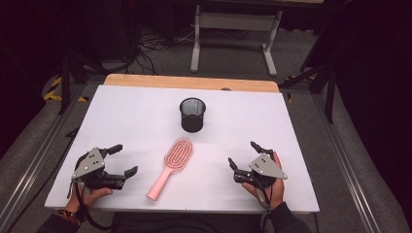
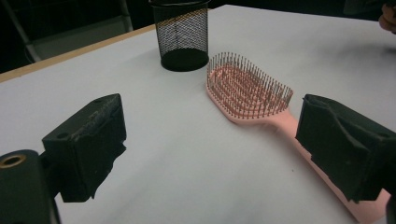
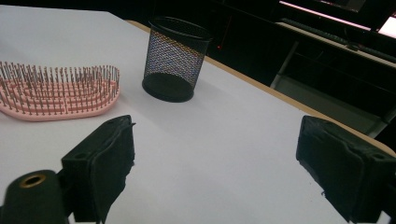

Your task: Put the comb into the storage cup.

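Nothing of the work is done yet, as I judge it. The pink hairbrush (image 1: 171,166) lies flat on the white worktop (image 1: 121,116), bristles up, and no fingers touch it. It lies between the two grippers, nearer to the left gripper (image 1: 120,159), whose fingers stand wide open with nothing between them. In the left gripper view the brush handle (image 2: 322,168) runs just behind one finger, and the brush head (image 2: 247,91) lies ahead of the fingers. The right gripper (image 1: 243,154) is also wide open and empty; the brush is well apart from its fingers, on their left side.

The black mesh cup (image 1: 192,114) stands upright beyond the brush head, near it but not touching. Probably the brush must go into this cup, so the grasp, the lift and the placing are all left.

Around the brush the worktop is free on every side. The handle end lies near the front edge of the worktop, between the two hands.
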### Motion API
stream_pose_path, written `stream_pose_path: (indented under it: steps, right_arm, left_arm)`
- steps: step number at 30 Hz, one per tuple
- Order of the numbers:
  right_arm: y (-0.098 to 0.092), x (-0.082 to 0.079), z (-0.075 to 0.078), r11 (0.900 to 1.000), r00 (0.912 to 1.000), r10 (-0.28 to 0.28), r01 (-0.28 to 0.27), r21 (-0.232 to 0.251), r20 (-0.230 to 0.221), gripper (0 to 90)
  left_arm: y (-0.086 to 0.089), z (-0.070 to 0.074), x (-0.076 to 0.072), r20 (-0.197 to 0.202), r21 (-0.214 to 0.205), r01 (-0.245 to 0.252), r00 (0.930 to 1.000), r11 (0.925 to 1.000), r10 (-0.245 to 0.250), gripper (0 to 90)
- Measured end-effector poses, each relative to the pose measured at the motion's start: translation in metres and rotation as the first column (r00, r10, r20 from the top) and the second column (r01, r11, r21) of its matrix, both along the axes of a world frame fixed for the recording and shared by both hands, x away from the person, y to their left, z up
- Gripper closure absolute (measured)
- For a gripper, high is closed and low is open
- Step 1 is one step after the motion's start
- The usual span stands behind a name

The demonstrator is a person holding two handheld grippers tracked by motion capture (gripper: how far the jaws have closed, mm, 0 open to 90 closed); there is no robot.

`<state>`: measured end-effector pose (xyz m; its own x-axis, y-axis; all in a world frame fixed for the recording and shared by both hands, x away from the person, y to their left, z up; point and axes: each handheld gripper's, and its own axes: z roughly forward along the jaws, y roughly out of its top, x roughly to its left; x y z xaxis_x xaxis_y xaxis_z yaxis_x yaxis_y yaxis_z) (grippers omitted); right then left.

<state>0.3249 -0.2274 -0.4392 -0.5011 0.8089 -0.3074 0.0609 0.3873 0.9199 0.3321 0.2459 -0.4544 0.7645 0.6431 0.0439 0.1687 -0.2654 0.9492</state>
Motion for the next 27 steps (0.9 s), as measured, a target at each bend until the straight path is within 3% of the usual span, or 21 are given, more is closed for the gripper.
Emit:
stream_pose_path:
  steps: [6, 11, 13, 15, 18, 20, 22, 23, 25, 27]
  right_arm:
    - [-0.001, 0.002, -0.002, 0.9999, 1.0000, -0.001, 0.001, -0.011, -0.008, 12.6]
    - [-0.002, 0.005, -0.004, 0.9997, 0.9995, -0.012, 0.011, -0.023, -0.029, 12.5]
    - [-0.002, 0.006, -0.005, 0.9995, 0.9992, -0.014, 0.013, -0.029, -0.038, 12.6]
    - [-0.003, 0.007, -0.007, 0.9994, 0.9992, -0.018, 0.017, -0.031, -0.037, 13.1]
    - [-0.006, 0.011, -0.009, 0.9991, 0.9984, -0.032, 0.030, -0.029, -0.048, 13.3]
    - [-0.008, 0.014, -0.011, 0.9992, 0.9973, -0.036, 0.035, -0.019, -0.064, 13.3]
    - [-0.010, 0.016, -0.012, 0.9993, 0.9970, -0.037, 0.036, -0.011, -0.068, 13.5]
    - [-0.011, 0.016, -0.012, 0.9992, 0.9973, -0.039, 0.038, -0.011, -0.062, 14.0]
    - [-0.012, 0.017, -0.012, 0.9993, 0.9973, -0.038, 0.038, -0.006, -0.063, 14.2]
    - [-0.012, 0.018, -0.012, 0.9994, 0.9972, -0.034, 0.033, -0.011, -0.067, 14.2]
  left_arm:
    - [-0.003, -0.001, 0.003, -0.047, 0.031, -0.034, 0.9983, 0.9989, 0.035, 9.8]
    - [-0.004, 0.001, 0.005, -0.077, 0.037, -0.032, 0.9964, 0.9988, 0.035, 9.8]
    - [-0.009, 0.003, 0.008, -0.127, 0.087, -0.070, 0.9886, 0.9937, 0.081, 10.4]
    - [-0.017, 0.007, 0.010, -0.180, 0.150, -0.099, 0.9755, 0.9836, 0.126, 13.0]
    - [-0.032, 0.018, 0.008, -0.206, 0.235, -0.090, 0.9683, 0.9677, 0.140, 13.8]
    - [-0.043, 0.024, 0.010, -0.262, 0.285, -0.089, 0.9504, 0.9545, 0.167, 15.2]
    - [-0.054, 0.028, 0.014, -0.356, 0.292, -0.056, 0.9202, 0.9547, 0.163, 15.1]
    - [-0.061, 0.028, 0.015, -0.383, 0.304, -0.040, 0.9097, 0.9517, 0.161, 15.3]
    - [-0.074, 0.027, 0.017, -0.417, 0.331, -0.012, 0.8953, 0.9436, 0.157, 15.4]
    - [-0.086, 0.025, 0.020, -0.435, 0.370, 0.009, 0.8852, 0.9289, 0.165, 16.6]
